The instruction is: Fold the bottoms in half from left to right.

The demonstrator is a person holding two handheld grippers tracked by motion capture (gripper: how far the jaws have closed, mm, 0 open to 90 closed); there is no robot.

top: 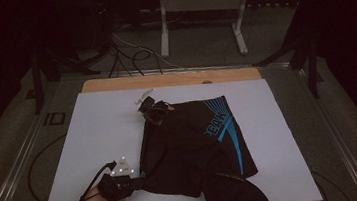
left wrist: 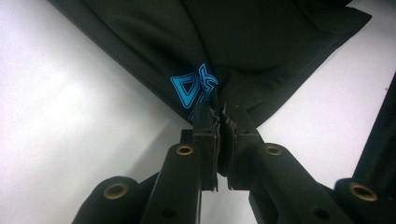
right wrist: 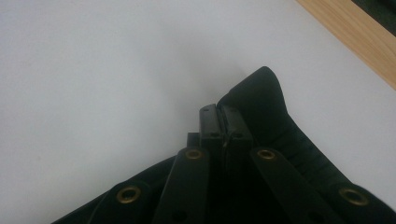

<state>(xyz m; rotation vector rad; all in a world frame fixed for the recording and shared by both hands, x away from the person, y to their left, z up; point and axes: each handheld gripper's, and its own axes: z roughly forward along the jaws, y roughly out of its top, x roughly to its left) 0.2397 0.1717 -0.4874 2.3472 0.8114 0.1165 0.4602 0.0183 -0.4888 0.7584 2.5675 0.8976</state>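
Observation:
A pair of black shorts with blue stripes and lettering lies spread on the white table top. At the near left, my left gripper is shut on the shorts' near corner. In the left gripper view the jaws pinch the cloth just beside a small blue logo. My right gripper is at the far left corner of the shorts, its dark-sleeved arm reaching across them. In the right gripper view, the right gripper is shut on a thick folded edge of the black cloth.
A wooden strip borders the table's far edge. Beyond it, a white metal stand and loose cables sit on the floor. Dark stand legs rise at both sides. White surface lies bare left and right of the shorts.

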